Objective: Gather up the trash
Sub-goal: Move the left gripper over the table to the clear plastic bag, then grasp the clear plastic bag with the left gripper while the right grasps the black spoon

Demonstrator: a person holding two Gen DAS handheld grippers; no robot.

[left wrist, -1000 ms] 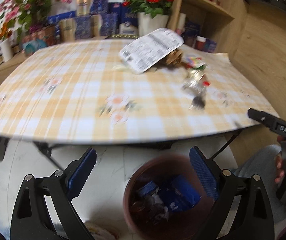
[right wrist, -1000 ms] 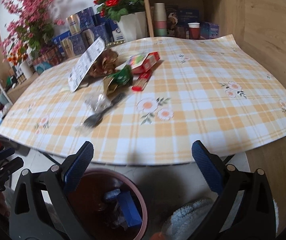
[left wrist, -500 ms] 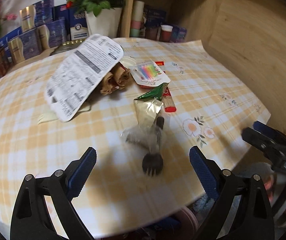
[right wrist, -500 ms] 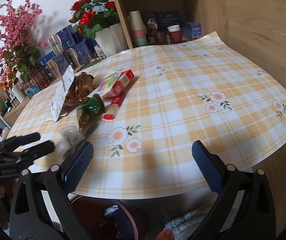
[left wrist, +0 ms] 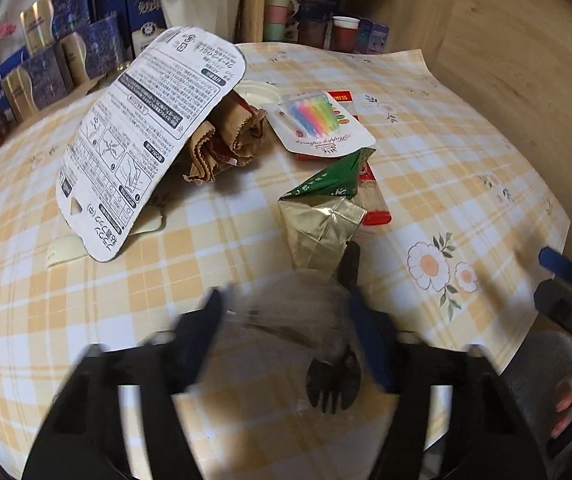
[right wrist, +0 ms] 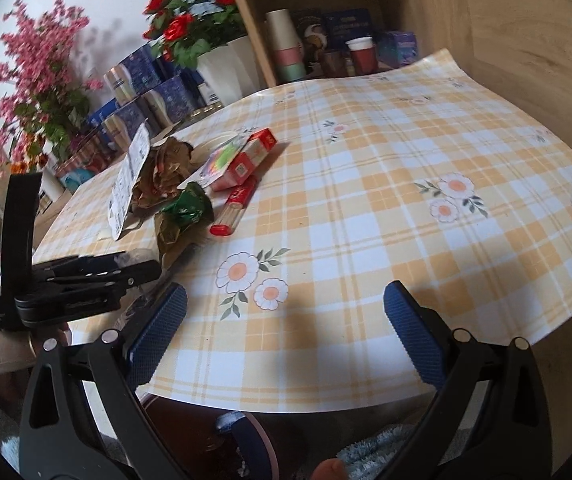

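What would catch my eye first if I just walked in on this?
Probably the heap of rubbish on the checked tablecloth: a big curled white printed card arching over crumpled brown paper, with a rainbow candle packet beside it. Nearer, the left gripper is closing around a clear wrapper with a black plastic fork, while red roses brighten the back.

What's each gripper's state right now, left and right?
Left gripper: jaws closing around the clear wrapper with the black plastic fork; not clamped yet.
Right gripper: open, empty, above the table edge.
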